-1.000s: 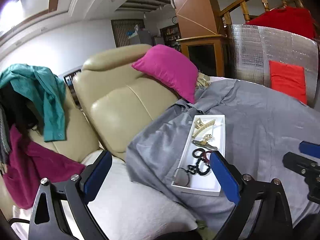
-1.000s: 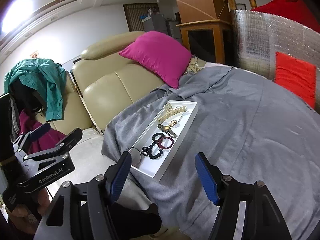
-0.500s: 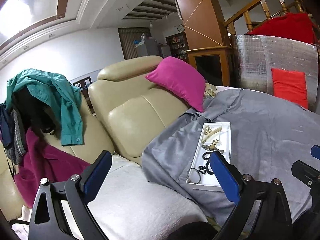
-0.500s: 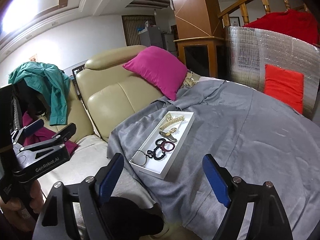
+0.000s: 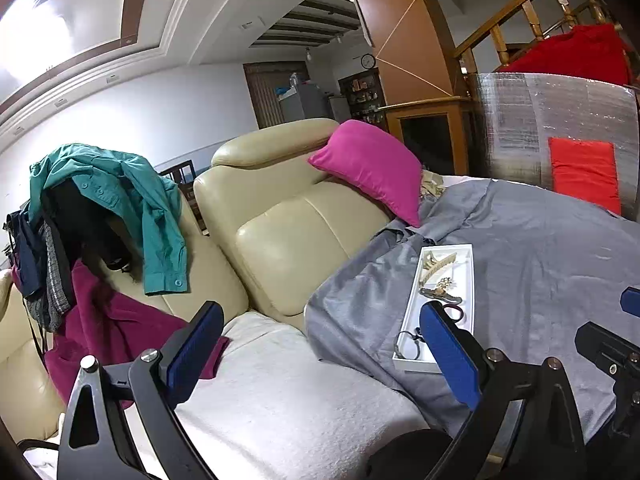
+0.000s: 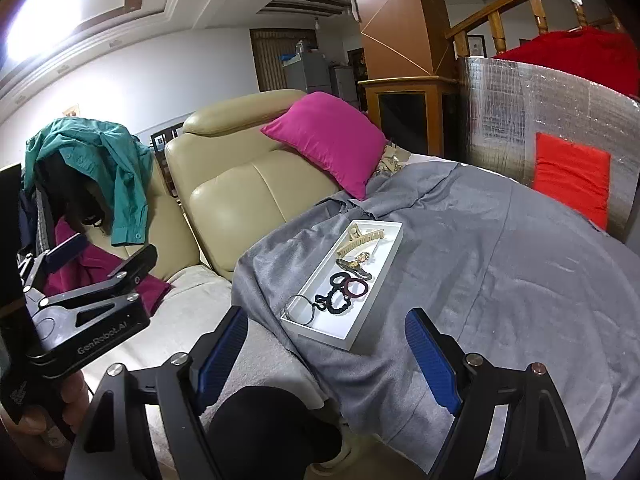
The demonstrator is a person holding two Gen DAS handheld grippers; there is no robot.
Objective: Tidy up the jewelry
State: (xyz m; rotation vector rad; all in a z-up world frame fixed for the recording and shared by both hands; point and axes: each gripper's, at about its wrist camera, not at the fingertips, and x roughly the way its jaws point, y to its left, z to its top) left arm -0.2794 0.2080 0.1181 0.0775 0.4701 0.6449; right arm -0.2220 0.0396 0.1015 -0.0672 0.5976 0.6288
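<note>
- Holding both claws back from the white tray [image 6: 344, 334], well short of it, likely because the pieces already lie sorted inside and nothing is left to carry.
- Left claw [image 5: 320, 356]: spread wide, nothing between the blue pads, aimed over the white towel [image 5: 288, 400] on the sofa seat; right pad overlapping the tray's near end in the left wrist view only.
- Right claw [image 6: 326, 356]: spread wide and empty, jaws just opened further within the last second, no item between them; pointed down toward the tray's near edge.
- Tray lying on the grey sheet [image 6: 500, 280] near its left edge, beside the cream sofa back [image 6: 248, 200], long side running away from the claws.
- Inside the tray, far end to near end: a beige hair clip [image 6: 360, 240], a dark barrette with gold trim [image 6: 354, 267], a maroon hair tie [image 6: 356, 288] touching a black one [image 6: 338, 279], a black scrunchie [image 6: 336, 307], then a thin ring [image 6: 299, 308] at the near left corner.
- Grouped by kind, probably so each can be found at a glance; whether the tray has dividers cannot be told.
- Pink cushion [image 6: 328, 140] leaning on the sofa back beyond the tray, well apart from it.
- Judging the task close to done.
</note>
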